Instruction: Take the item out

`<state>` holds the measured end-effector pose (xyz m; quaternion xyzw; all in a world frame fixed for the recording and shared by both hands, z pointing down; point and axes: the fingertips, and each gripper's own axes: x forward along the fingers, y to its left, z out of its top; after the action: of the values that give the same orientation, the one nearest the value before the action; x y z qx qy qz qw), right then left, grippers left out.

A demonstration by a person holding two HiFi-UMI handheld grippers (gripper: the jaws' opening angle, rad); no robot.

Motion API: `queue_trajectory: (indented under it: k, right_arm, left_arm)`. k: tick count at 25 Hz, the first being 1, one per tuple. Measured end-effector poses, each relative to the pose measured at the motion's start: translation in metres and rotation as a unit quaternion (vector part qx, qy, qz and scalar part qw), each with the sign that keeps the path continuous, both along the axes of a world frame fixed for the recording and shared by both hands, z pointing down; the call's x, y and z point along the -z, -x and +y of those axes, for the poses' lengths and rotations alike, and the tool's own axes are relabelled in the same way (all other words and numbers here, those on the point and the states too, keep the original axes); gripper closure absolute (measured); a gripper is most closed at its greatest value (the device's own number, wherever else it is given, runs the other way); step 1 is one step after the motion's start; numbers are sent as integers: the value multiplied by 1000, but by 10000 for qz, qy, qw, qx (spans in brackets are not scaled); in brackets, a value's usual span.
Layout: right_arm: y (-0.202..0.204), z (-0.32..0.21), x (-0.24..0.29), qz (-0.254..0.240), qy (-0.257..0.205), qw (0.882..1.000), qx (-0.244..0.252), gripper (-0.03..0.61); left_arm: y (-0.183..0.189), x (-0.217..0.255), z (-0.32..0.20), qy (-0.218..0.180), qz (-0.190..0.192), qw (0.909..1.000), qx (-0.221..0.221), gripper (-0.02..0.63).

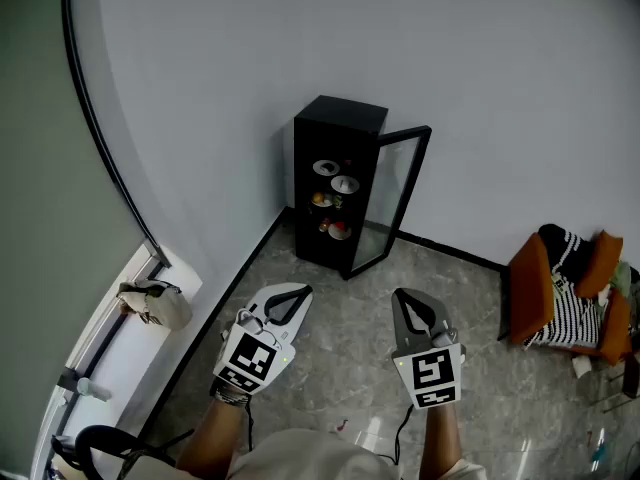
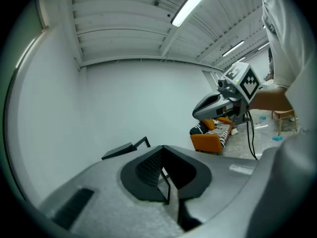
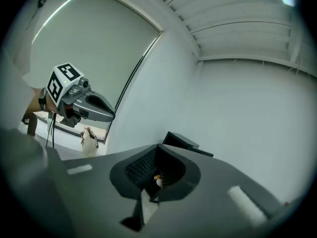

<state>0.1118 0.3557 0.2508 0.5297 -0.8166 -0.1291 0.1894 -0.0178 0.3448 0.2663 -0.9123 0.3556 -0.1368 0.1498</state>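
Observation:
A black cabinet [image 1: 335,183] stands against the wall with its glass door [image 1: 395,198] swung open to the right. Its shelves hold white dishes [image 1: 337,175] and small coloured items [image 1: 330,226]; I cannot tell what they are. My left gripper [image 1: 290,296] and right gripper [image 1: 408,303] are side by side, well short of the cabinet and pointing toward it. Both are shut with nothing between the jaws. In the left gripper view the left gripper [image 2: 162,148] has its tips together, with the cabinet top [image 2: 119,151] beyond. In the right gripper view the right gripper [image 3: 157,147] is lined up with the cabinet [image 3: 181,141].
An orange chair [image 1: 565,293] with a striped cloth stands at the right. A beige bag [image 1: 155,303] sits on the window sill at the left. Grey stone floor [image 1: 350,348] lies between me and the cabinet.

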Motion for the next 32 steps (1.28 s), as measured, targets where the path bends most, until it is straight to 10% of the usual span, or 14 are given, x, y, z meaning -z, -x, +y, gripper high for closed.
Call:
queue_trajectory:
  k: [32]
  right_arm:
    - [-54, -47, -32, -300, 211, 9985, 413, 571]
  left_arm:
    - [-51, -33, -37, 405, -19, 9977, 534, 609]
